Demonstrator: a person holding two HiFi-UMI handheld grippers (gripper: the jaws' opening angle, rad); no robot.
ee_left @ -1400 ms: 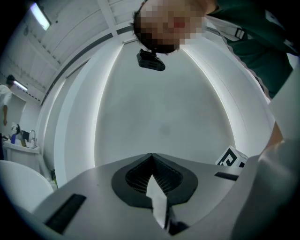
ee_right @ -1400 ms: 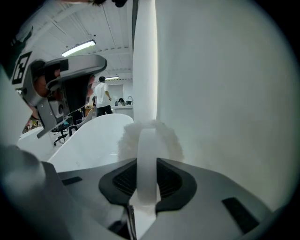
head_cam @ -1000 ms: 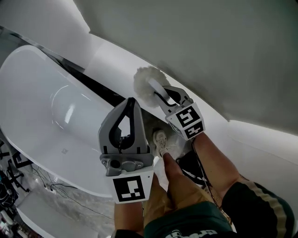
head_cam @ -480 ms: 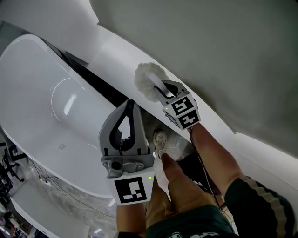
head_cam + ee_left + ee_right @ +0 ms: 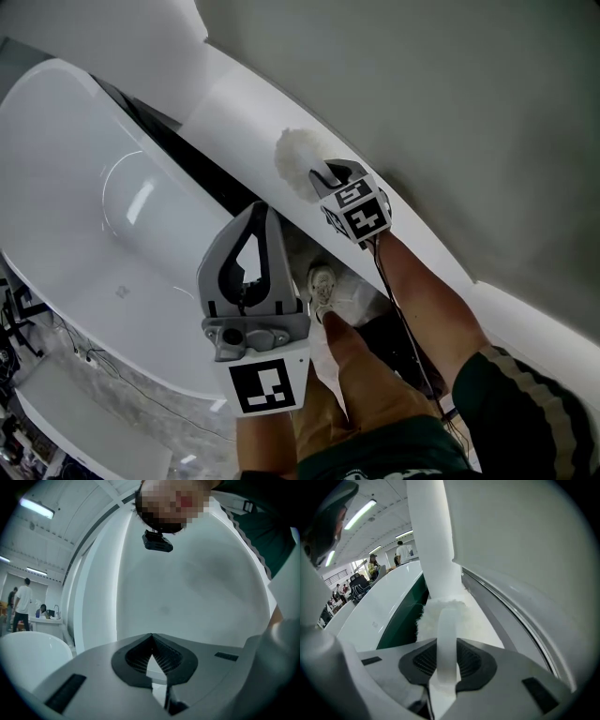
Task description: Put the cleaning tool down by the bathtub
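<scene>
Duster handle (image 5: pixel 446 620) in part-open right tool (image 5: pixel 446 654)

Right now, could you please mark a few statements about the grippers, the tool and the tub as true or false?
1. The right gripper grips the tool by its handle. True.
2. The left gripper holds a sponge. False: it is empty, and its fingers meet at the tips.
3. The tool's fluffy head lies inside the tub. False: it is at the white ledge beside the tub, outside it.
4. A shoe shows on the floor below the grippers. True.
</scene>
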